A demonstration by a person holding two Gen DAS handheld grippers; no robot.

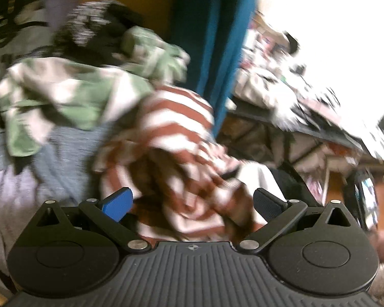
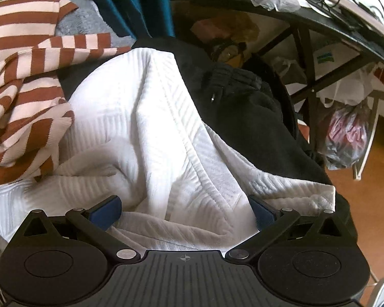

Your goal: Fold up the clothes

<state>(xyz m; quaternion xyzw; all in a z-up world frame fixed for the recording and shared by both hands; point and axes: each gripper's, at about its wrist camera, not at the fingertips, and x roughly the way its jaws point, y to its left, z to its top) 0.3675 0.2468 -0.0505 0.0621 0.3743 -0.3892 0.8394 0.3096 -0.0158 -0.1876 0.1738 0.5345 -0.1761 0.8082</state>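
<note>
Behind hangs a teal curtain (image 2: 130, 2); nothing looks folded, I judge; my left gripper (image 1: 193, 203) gapes near the blurred striped top (image 1: 176, 138); my right gripper (image 2: 184, 211) gapes over the white garment (image 2: 140, 117).

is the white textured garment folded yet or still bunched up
Still bunched up: the white textured garment lies in loose ridges and creases, partly under the striped top and beside a black garment.
</note>
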